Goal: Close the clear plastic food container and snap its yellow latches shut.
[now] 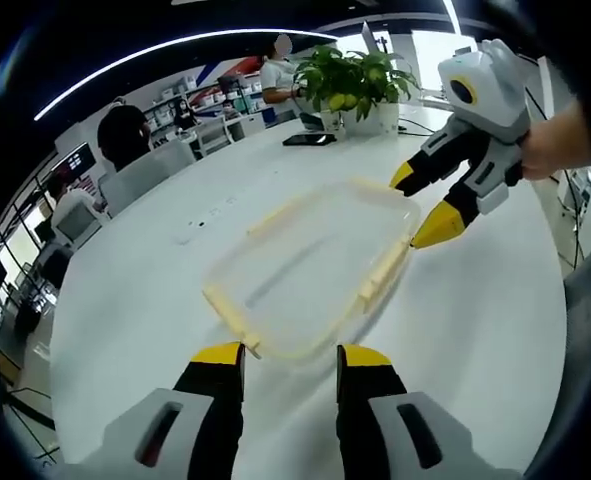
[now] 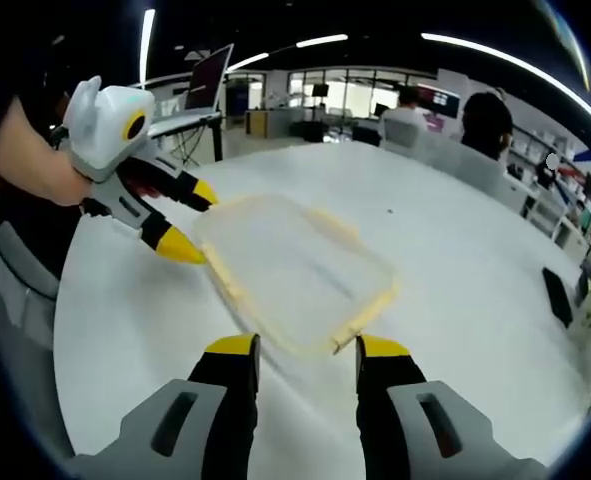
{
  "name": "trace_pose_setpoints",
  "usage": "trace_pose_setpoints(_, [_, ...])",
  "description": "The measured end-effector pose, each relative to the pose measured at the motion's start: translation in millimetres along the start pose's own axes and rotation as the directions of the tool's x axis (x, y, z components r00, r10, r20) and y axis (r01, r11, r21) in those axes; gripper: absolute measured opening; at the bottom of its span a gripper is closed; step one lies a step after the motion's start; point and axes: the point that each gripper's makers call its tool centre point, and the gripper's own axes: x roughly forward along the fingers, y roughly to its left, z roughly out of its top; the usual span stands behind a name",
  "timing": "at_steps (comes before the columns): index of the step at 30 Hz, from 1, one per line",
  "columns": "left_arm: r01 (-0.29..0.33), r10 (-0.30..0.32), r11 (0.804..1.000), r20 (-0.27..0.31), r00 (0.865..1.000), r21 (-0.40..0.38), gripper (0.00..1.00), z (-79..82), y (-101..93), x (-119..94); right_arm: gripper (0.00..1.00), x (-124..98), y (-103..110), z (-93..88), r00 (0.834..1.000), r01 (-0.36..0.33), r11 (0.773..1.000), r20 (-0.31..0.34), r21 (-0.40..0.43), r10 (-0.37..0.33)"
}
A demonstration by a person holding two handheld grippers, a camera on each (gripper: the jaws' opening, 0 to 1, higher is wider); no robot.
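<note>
room: open office, people seated at desks, potted plant (image 1: pixel 355 80) and a phone (image 1: pixel 308 139) at the table's far side
table (image 1: pixel 475 330): white, smooth; container could slide when pushed
container (image 1: pixel 310 265): clear plastic food container flat mid-table, lid on; looked light, thin, flexy
latches (image 1: pixel 385 270): yellow, along the edges; press there, judged not yet snapped
left gripper (image 1: pixel 290 365): jaws apart, empty, at near end
right gripper (image 1: pixel 423 205): jaws apart, empty, at opposite end
</note>
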Motion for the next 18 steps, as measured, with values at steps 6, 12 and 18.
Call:
trace_pose_setpoints(6, [-0.002,0.001,1.000,-0.012,1.000,-0.017,0.29,-4.4,-1.5,1,0.35,-1,0,-0.4,1.000,-0.002,1.000,0.005,0.019,0.002])
trace_pose_setpoints(12, [-0.026,0.026,0.997,-0.007,1.000,-0.078,0.31,-8.0,-4.3,-10,0.40,-10,2,-0.2,0.999,0.027,0.998,0.018,0.058,-0.028])
trace_pose_setpoints(18, [-0.058,0.063,0.985,0.028,0.998,-0.162,0.32,-8.6,-11.5,-40,0.41,-30,9,6.8,0.996,0.062,0.991,0.055,0.121,-0.069])
